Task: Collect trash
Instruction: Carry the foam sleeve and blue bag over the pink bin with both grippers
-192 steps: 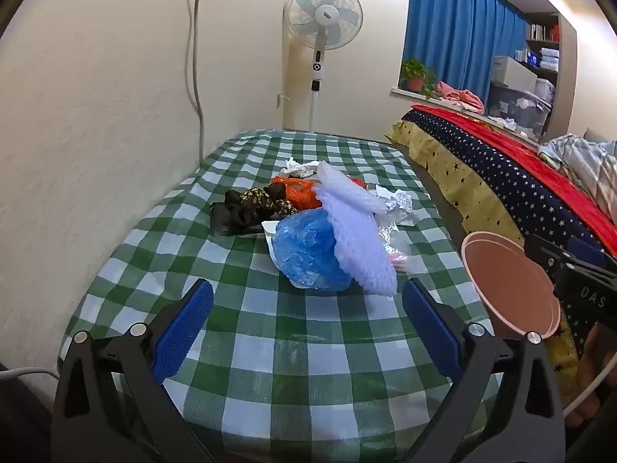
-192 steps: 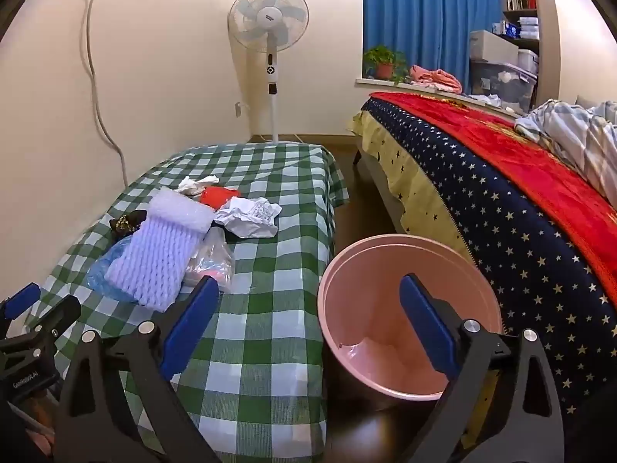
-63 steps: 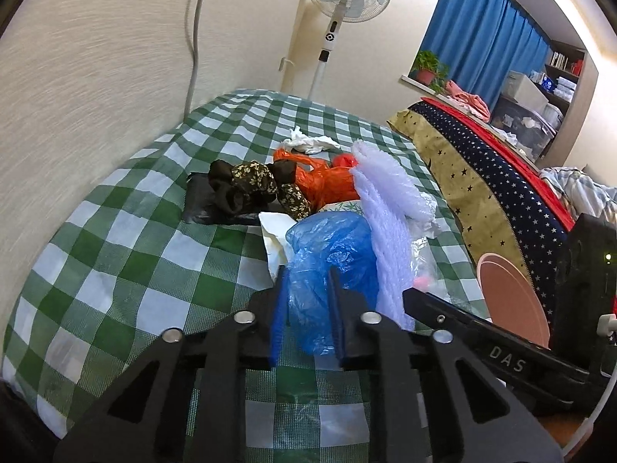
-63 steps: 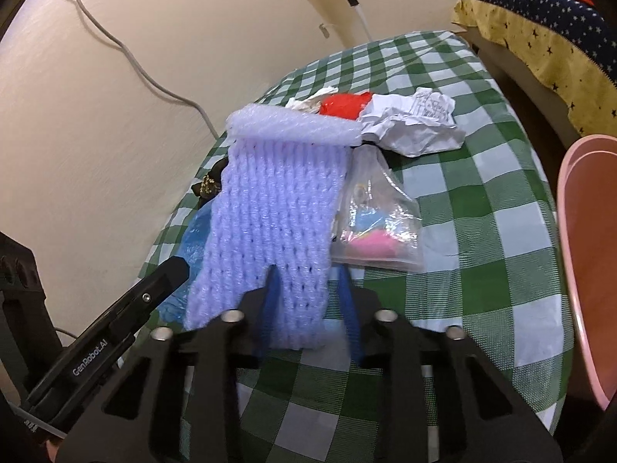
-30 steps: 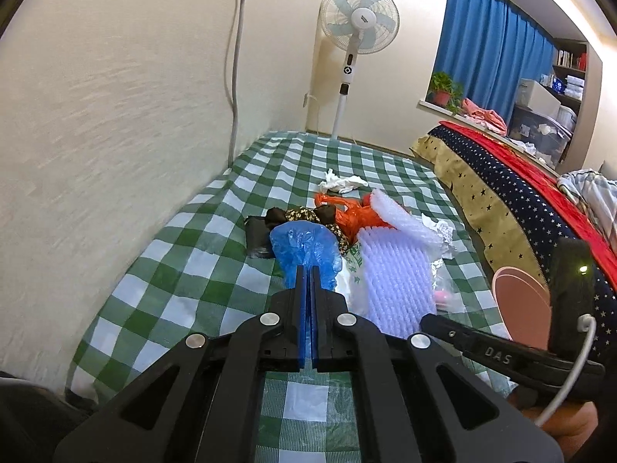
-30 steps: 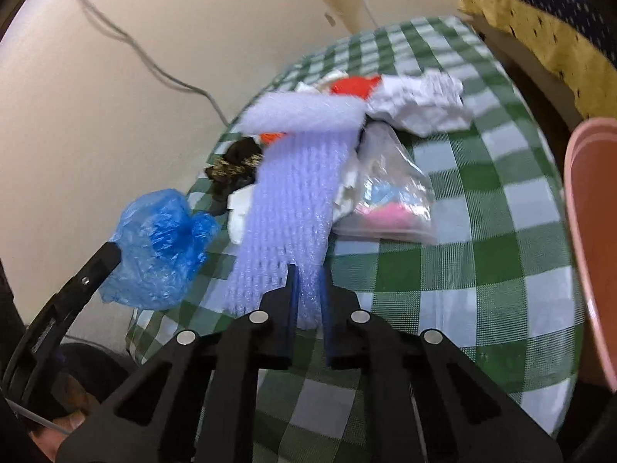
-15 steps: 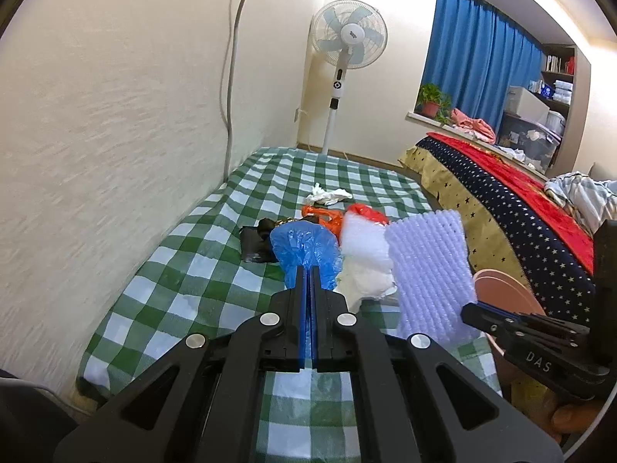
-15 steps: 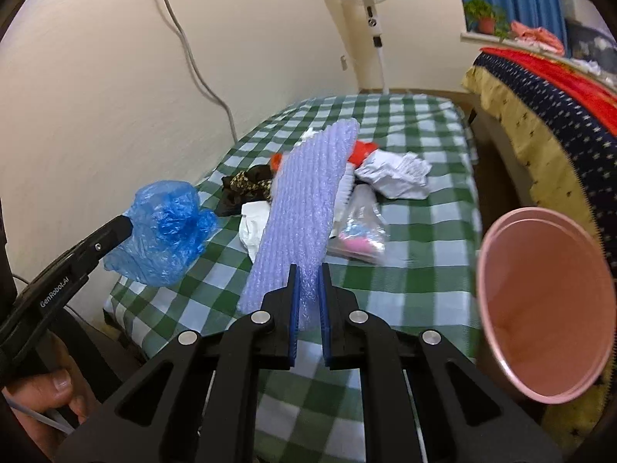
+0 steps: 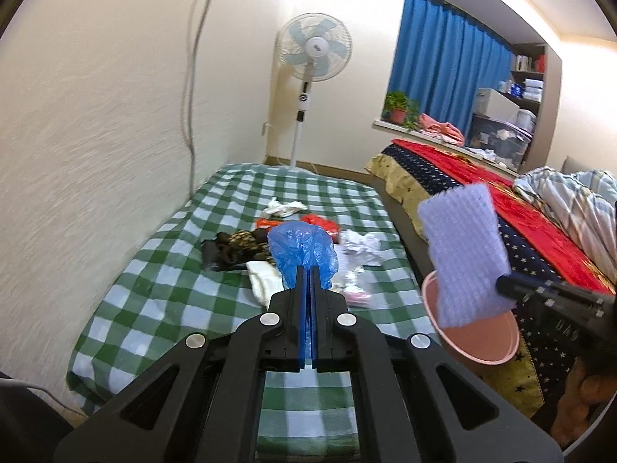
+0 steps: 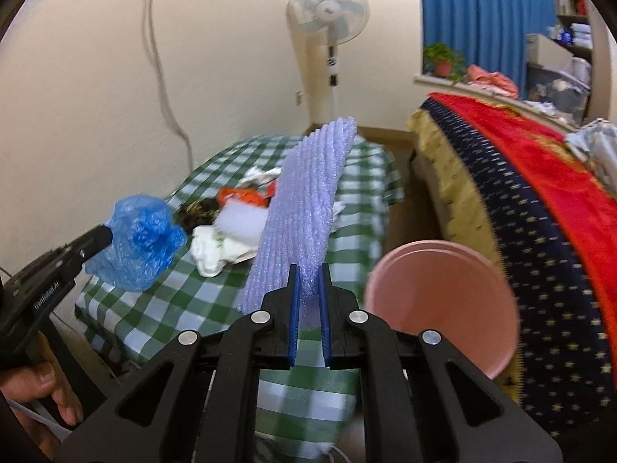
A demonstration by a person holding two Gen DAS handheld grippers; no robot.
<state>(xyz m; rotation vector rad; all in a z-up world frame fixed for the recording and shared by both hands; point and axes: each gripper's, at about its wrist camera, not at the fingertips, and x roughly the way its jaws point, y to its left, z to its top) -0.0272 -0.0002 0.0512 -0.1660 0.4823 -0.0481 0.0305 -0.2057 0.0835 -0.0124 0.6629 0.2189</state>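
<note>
While pinched, crinkly blue bag [image 9: 302, 249]; ribbed foam sheet [image 10: 304, 208]

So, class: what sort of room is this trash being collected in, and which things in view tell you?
Most likely a bedroom at home: a bed with a red and star-patterned navy cover, a white pedestal fan against the wall, and blue curtains over a windowsill.

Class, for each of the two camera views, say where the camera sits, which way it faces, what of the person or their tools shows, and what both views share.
Left wrist: sits on the left gripper, faces along the checked table; jaws shut on the blue plastic bag; the right gripper's side shows.
Right wrist: sits on the right gripper, faces table and bed; jaws shut on the purple foam sheet; left hand shows.
Shared: pink bin, fan.
</note>
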